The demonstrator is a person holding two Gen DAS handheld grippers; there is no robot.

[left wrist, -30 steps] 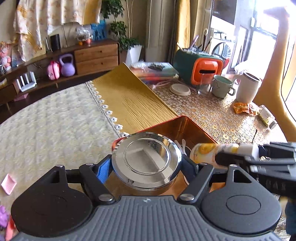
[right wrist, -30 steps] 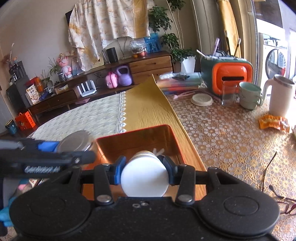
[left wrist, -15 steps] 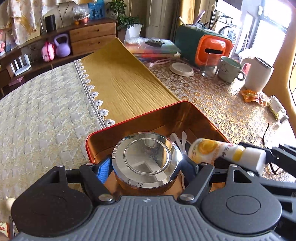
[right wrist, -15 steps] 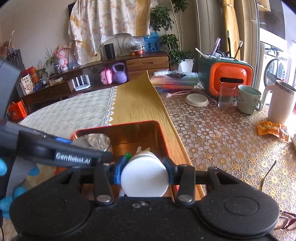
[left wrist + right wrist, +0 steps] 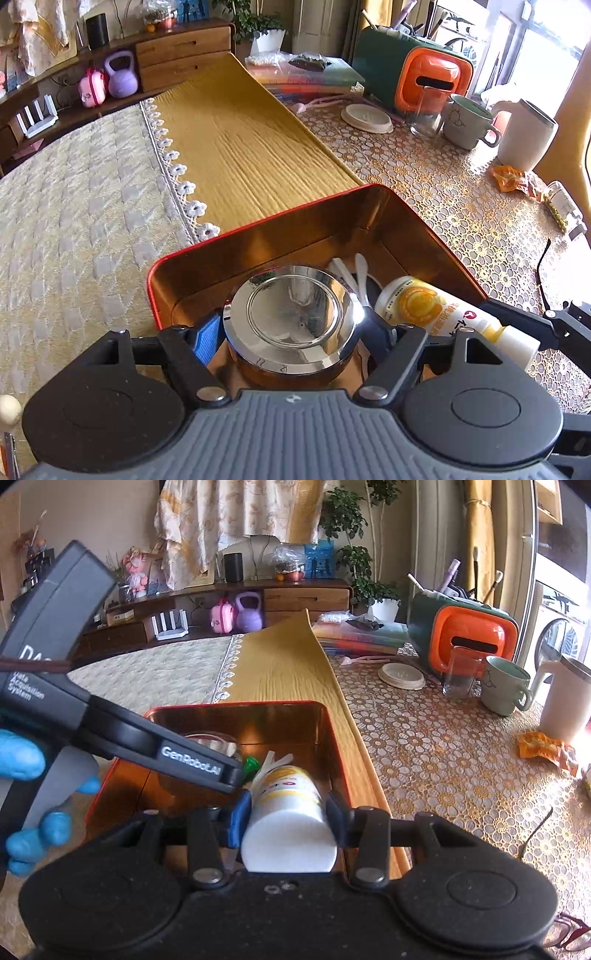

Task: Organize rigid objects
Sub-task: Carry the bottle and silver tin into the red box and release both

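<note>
Over the red tin box (image 5: 258, 236) on the desk (image 5: 461, 206), both grippers hang with their loads. Its copper-coloured inside already holds white plastic spoons (image 5: 360, 269) and, in the right wrist view, something small and green (image 5: 251, 765) near the middle. On the left side, the left gripper (image 5: 291, 325) is clamped on a round jar with a shiny chrome lid (image 5: 293, 312), blue pad pressed to its flank, the jar low within the box walls. Just beside it, the right gripper (image 5: 288, 812) is closed on a white bottle with a yellow-orange label (image 5: 290, 808), gripped near its white cap end and tilted nose-down into the right half of the box; from the left wrist view that bottle (image 5: 439, 314) lies slanting next to the jar. A hand in a blue glove (image 5: 26, 775) holds the left gripper's handle. Farther back on the desk stand a green mug (image 5: 467, 120), a clear glass (image 5: 426, 118), a white jug (image 5: 526, 134) and an orange-fronted box (image 5: 430, 83), well apart from the tin
</note>
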